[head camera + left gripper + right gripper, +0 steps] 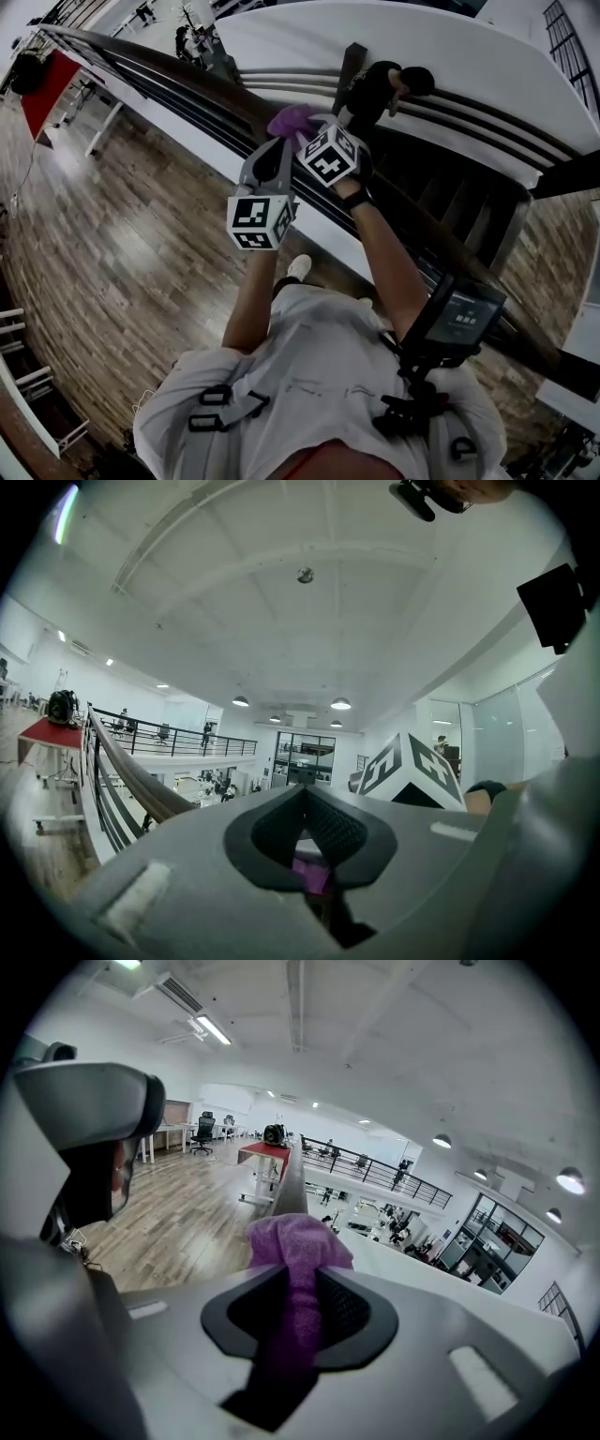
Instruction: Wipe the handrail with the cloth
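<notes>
R gripper [300, 1274] clamped on purple cloth [298, 1241], which bunches out past the tips and sits on the handrail [291, 1185]. L gripper [305, 803] jaws closed to a slit w/ a sliver of purple in it, tips just beside the cloth. Dark wooden rail over an atrium, wood floor [112, 234] on the near side, white ceiling [300, 621].

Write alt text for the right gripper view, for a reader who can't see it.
The right tongs are clamped on a bunched purple cloth, which bulges out above them. Ahead, a handrail runs straight away into a large bright room, with a wooden floor on its left.
</notes>
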The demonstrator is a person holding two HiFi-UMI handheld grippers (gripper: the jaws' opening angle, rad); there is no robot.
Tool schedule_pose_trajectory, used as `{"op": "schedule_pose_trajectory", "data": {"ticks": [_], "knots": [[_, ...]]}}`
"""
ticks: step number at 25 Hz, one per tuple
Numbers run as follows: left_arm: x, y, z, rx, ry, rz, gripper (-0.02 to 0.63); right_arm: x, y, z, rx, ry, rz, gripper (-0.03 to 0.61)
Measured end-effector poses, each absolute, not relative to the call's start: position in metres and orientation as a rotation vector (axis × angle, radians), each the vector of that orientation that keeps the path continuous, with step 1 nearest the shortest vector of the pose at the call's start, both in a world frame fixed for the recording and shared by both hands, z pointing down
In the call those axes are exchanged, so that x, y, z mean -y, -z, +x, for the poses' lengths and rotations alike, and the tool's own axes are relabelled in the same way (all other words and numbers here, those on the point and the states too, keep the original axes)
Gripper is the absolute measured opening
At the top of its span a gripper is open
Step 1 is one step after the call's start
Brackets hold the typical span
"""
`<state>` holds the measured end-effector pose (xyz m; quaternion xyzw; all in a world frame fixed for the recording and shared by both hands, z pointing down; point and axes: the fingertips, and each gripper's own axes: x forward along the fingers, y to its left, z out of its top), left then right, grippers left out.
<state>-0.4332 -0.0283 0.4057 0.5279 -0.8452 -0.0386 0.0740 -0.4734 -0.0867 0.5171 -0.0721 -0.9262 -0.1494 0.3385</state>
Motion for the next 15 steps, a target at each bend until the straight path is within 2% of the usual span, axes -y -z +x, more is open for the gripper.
{"op": "schedule_pose_trajectory", "data": {"ticks": [15], "knots": [[0.061,-0.404,-0.386,2.473,0.082,1.672,-0.002,0.108,-0.515,-0.407,2.395,0.324,-0.172,0.097]]}}
